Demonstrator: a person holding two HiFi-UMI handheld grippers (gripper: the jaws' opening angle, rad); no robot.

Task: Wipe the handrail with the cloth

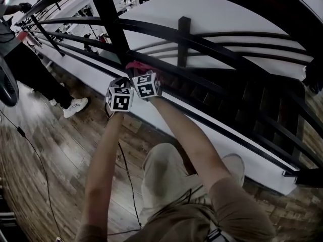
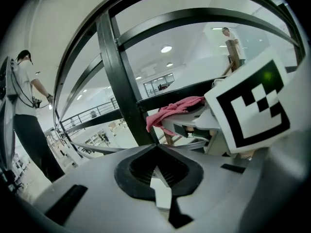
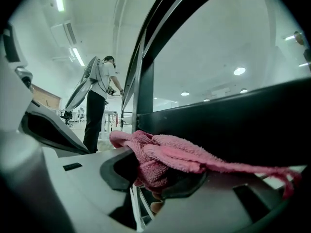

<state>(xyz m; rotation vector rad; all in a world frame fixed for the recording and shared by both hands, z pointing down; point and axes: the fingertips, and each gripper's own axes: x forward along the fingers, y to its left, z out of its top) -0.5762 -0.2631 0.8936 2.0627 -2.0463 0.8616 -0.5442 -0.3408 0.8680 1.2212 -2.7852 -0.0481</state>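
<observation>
Right now the pink cloth is squeezed in the jaws of the right gripper. The jaws are a little apart, with a thick bunch of cloth between them. It sits right up by a black bar of the handrail.

The cloth looks soft, light and floppy, so it should bend round the bar easily. A long loose end hangs out to one side and might catch. Holding the fat bunched part looks best.

The left gripper has its jaws closed on nothing, just beside the other one.

I cannot tell if the cloth really presses on the bar. In the head view, the marker cubes hide most of it.
</observation>
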